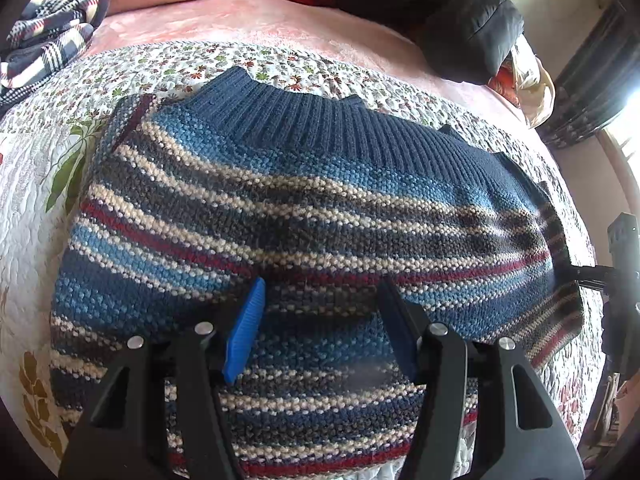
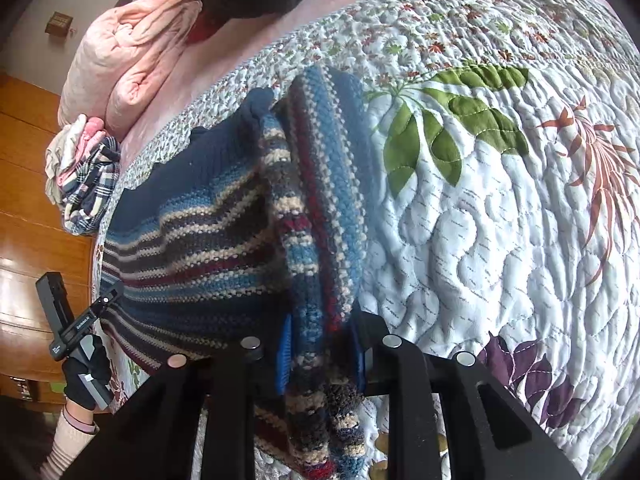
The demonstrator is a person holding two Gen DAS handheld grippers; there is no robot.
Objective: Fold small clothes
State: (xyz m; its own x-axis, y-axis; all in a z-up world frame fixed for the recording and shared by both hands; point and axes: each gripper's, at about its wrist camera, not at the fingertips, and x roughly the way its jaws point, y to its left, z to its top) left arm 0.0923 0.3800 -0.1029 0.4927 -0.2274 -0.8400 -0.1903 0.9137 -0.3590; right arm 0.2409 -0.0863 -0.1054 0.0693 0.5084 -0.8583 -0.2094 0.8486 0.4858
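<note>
A small knit sweater (image 1: 304, 208), striped in blue, cream, grey and red with a navy ribbed collar, lies flat on the bed. My left gripper (image 1: 320, 320) hovers open just over its lower middle, blue pads (image 1: 245, 332) spread wide with nothing between them. In the right wrist view the sweater (image 2: 192, 240) has one side lifted and bunched. My right gripper (image 2: 320, 356) is shut on that thick fold of knit, which runs up and away from the fingers. The right tool's black body shows at the sweater's right edge in the left wrist view.
A floral quilt (image 2: 500, 240) covers the bed under the sweater. A plaid garment pile (image 1: 48, 40), pink bedding (image 2: 128, 52) and a black jacket (image 1: 460, 12) lie at the far side. A gloved hand (image 2: 86, 376) holds the left tool by a wooden cabinet (image 2: 36, 200).
</note>
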